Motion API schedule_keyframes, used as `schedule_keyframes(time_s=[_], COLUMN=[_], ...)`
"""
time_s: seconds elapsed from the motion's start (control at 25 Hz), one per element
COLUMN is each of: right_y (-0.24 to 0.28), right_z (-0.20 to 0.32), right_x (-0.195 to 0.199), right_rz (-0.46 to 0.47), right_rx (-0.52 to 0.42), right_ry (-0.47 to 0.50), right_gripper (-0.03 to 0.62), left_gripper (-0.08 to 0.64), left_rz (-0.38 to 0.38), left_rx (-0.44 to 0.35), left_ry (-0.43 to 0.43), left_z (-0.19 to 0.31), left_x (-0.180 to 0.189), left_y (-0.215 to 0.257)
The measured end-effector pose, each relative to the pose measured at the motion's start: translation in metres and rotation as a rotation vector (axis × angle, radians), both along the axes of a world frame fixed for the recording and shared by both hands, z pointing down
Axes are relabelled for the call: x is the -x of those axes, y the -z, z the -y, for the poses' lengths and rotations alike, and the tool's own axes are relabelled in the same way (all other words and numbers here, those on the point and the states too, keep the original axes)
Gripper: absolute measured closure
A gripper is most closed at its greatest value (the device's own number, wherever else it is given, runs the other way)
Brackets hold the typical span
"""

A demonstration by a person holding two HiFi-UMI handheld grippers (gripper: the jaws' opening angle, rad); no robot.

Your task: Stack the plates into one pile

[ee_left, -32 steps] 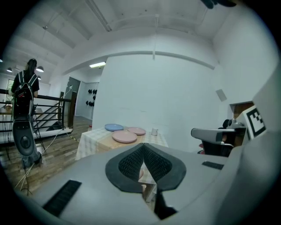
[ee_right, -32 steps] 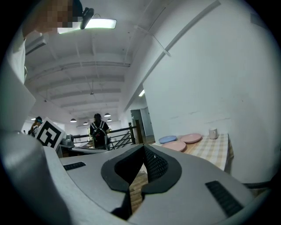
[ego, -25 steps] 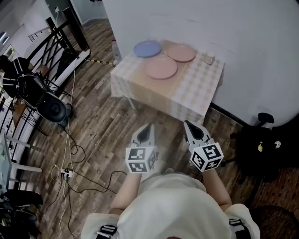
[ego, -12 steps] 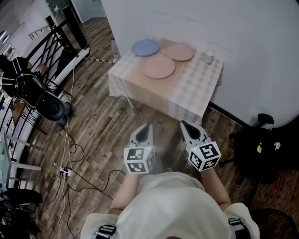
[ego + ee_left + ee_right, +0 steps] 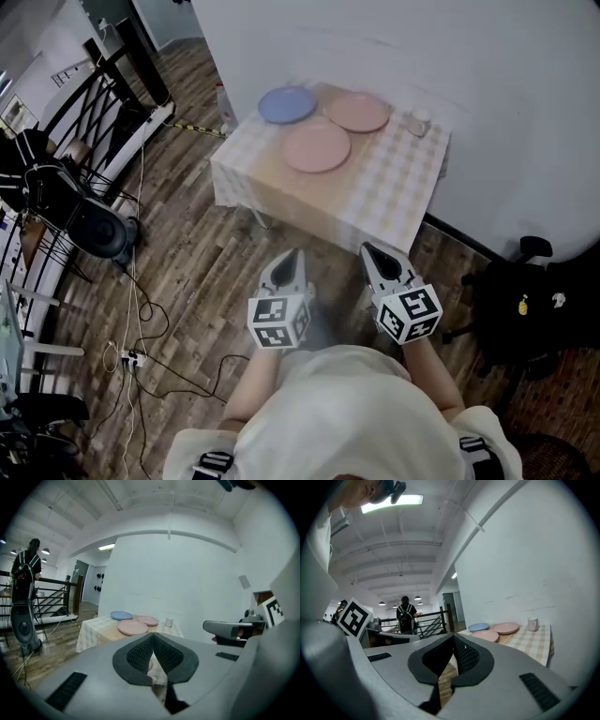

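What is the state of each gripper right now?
Left gripper: closed, holding nothing.
Right gripper: closed, holding nothing.

The desk (image 5: 394,187) wears a pale yellow-and-white check. On it the blue plate (image 5: 287,104) lies at ten o'clock, the far pink plate (image 5: 357,112) at twelve, the near pink plate (image 5: 317,148) at centre and a white cup (image 5: 418,122) at two. The left claw (image 5: 292,255) and right claw (image 5: 370,249) are grey with black pads and black-and-white marker cubes, over a brown plank floor (image 5: 202,253).

Left gripper (image 5: 291,261) and right gripper (image 5: 375,255), lower centre of frame, side by side; jaws closed, empty; pointing toward the frame's top.
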State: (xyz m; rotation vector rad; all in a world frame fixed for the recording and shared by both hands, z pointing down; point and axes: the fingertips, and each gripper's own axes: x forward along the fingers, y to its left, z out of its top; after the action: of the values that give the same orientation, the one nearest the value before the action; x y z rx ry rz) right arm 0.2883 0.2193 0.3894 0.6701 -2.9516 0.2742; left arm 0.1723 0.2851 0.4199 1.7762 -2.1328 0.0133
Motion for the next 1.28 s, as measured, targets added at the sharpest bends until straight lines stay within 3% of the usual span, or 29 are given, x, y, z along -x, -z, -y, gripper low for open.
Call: schedule_keyframes(time_s=[0.6, 1.28], right_y=[0.0, -0.007], right_z=[0.121, 0.212], right_x=[0.092, 0.191], right_rz=[-0.03, -0.076], right_rx=[0.01, 0.012], right_ry=[-0.015, -0.101], right_gripper=[0.592, 0.592], left_gripper=[0.557, 0.557], left_rz=[-0.006, -0.032], left_rx=[0.013, 0.036], left_ry=[-0.038, -0.11], left_z=[0.123, 0.22], left_x=[0.093, 0.203], left_y=[0.002, -0.01])
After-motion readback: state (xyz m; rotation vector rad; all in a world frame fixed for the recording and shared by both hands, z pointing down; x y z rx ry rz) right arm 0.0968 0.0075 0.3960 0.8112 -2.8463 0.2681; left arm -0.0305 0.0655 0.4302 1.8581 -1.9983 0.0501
